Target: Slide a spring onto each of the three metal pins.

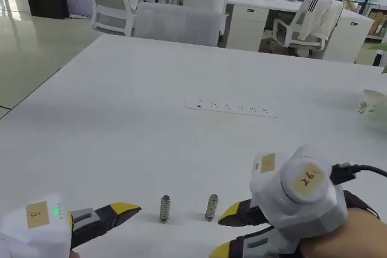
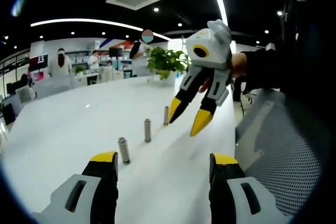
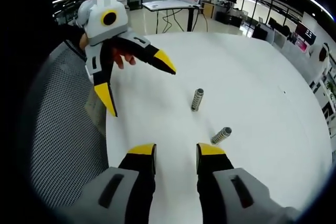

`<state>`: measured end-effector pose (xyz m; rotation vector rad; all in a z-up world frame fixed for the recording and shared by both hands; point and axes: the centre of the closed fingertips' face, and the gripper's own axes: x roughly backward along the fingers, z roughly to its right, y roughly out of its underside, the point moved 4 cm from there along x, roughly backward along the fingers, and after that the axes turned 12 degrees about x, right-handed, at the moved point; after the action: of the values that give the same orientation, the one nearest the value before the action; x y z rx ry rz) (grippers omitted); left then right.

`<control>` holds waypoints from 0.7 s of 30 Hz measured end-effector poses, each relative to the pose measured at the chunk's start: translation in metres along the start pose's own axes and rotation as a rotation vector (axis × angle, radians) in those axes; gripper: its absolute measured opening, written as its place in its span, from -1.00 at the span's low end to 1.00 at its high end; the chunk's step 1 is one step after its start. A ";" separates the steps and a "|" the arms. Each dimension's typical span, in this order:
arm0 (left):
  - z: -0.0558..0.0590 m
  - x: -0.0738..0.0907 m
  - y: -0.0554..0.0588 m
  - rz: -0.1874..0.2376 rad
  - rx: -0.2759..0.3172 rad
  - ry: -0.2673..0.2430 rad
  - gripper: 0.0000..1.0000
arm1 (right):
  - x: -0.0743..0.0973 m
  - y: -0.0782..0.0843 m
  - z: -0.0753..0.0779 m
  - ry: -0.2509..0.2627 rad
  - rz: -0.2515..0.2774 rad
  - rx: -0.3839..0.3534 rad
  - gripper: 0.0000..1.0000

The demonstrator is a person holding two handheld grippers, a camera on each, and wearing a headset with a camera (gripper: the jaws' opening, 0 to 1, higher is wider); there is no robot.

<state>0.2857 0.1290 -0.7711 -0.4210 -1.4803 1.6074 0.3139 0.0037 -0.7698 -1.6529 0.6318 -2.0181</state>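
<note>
1. White table (image 1: 121, 119) fills my head view, and I count two springs on it, both upright and side by side near the front edge: one spring (image 1: 164, 208) on the left and one spring (image 1: 211, 207) on the right. The left gripper (image 1: 109, 219) shows one yellow-tipped jaw aimed at the left spring, well short of it. The right gripper (image 1: 225, 232) has its two jaws spread, and the upper tip sits just beside the right spring. Further up the table lies one power strip (image 1: 230, 107), with one cup (image 1: 372, 102) at the right edge. Three chairs (image 1: 178, 25) stand beyond the far edge.

2. From the left gripper view I count three springs in a row: near (image 2: 124, 150), middle (image 2: 147, 130) and far (image 2: 166, 115). All three are upright. The left gripper (image 2: 165, 166) has its jaws wide apart with nothing between them. The right gripper (image 2: 188, 117) hangs above the table with its jaws spread, one tip just beside the far spring.

3. From the right gripper view I count two springs, one ahead (image 3: 197, 99) and one nearer (image 3: 222, 135) that leans in this lens. The right gripper (image 3: 176, 153) has its jaws parted and empty. The left gripper (image 3: 137, 84) is held at upper left with its jaws splayed.
</note>
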 end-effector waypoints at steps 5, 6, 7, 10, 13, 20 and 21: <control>0.001 0.000 0.000 -0.003 0.001 0.003 0.34 | 0.007 0.010 0.001 0.025 0.005 -0.039 -0.41; 0.002 0.000 0.000 -0.002 0.002 0.004 0.34 | 0.009 0.012 0.001 0.030 0.004 -0.048 -0.41; 0.002 0.001 0.000 -0.001 0.002 0.004 0.34 | 0.010 0.015 0.001 0.034 0.003 -0.058 -0.41; 0.001 0.001 0.000 0.001 0.007 0.003 0.34 | 0.015 0.021 0.002 0.048 0.006 -0.082 -0.40; 0.001 0.001 -0.001 0.003 0.012 0.003 0.34 | 0.020 0.026 0.003 0.067 0.012 -0.105 -0.39; 0.001 0.001 0.000 0.000 0.014 0.002 0.35 | 0.029 0.036 0.009 0.103 0.018 -0.143 -0.37; 0.000 0.001 0.000 0.000 0.014 0.001 0.35 | 0.031 0.037 0.009 0.108 0.019 -0.147 -0.37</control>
<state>0.2846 0.1297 -0.7707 -0.4140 -1.4673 1.6161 0.3195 -0.0450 -0.7668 -1.6202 0.8498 -2.1026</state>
